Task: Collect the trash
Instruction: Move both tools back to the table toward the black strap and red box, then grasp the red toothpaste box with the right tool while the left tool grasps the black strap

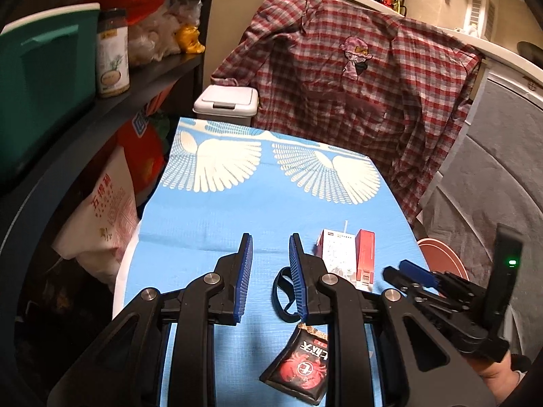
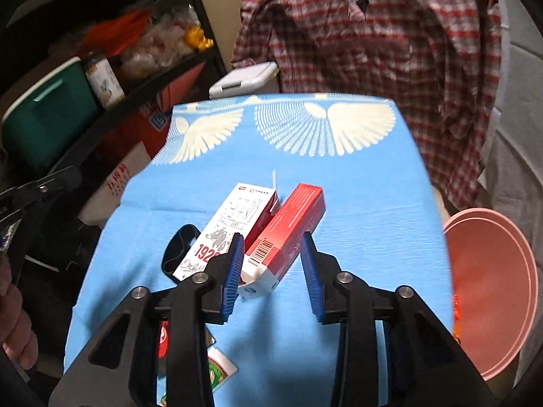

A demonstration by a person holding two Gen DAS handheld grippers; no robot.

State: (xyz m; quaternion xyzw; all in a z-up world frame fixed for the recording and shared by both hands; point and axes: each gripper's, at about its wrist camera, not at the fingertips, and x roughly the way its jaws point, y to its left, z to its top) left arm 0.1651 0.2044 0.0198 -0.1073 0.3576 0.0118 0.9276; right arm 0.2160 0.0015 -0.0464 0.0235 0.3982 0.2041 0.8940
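On a blue cloth table (image 2: 356, 203) lie a white milk carton with a straw (image 2: 234, 217) and a red box (image 2: 292, 227) side by side. My right gripper (image 2: 271, 240) is open, its jaws standing around the near end of the red box. A black rubber loop (image 2: 178, 247) lies left of the carton. My left gripper (image 1: 269, 242) is open and empty above the cloth, left of the carton (image 1: 334, 254) and red box (image 1: 366, 254). A black-red snack wrapper (image 1: 302, 366) lies under it, by the loop (image 1: 283, 295). The right gripper (image 1: 407, 271) shows at the right.
A pink basin (image 2: 495, 285) stands off the table's right edge. A white lidded bin (image 1: 225, 101) stands behind the table's far left corner. Dark shelves (image 1: 101, 108) with a green box, jar and bags run along the left. A plaid shirt (image 1: 356, 84) hangs behind. More wrappers (image 2: 217, 369) lie near.
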